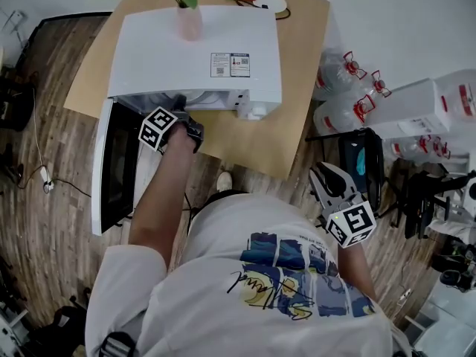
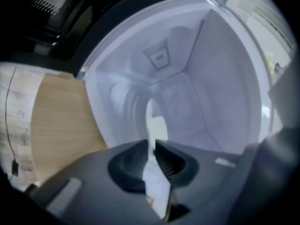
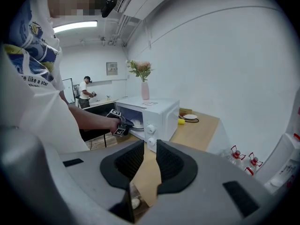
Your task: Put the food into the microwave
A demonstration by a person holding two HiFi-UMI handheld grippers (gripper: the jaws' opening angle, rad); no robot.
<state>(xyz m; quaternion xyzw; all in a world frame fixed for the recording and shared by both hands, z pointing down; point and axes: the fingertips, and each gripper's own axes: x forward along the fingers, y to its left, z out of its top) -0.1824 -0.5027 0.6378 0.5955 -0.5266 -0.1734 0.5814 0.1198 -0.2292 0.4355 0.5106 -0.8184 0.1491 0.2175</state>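
A white microwave (image 1: 197, 50) stands on a wooden table (image 1: 297, 65), its door (image 1: 115, 162) swung open to the left. My left gripper (image 1: 182, 121) reaches into the opening. In the left gripper view a white plate (image 2: 159, 125) stands inside the cavity (image 2: 211, 78), its thin rim in the narrow gap between the jaws of the left gripper (image 2: 153, 144), which stand slightly apart. The food itself is not visible. My right gripper (image 1: 325, 177) hangs beside my body, away from the table, open and empty. From the right gripper (image 3: 149, 151) I see the microwave (image 3: 159, 114) and the left gripper (image 3: 124, 122) at its opening.
A pink vase with greenery (image 1: 189, 17) sits on top of the microwave. A small plate (image 1: 268, 2) lies at the table's far end. Water jugs (image 1: 346, 99) and a dark chair (image 1: 362, 162) stand at the right. Another person (image 3: 85, 92) is far back.
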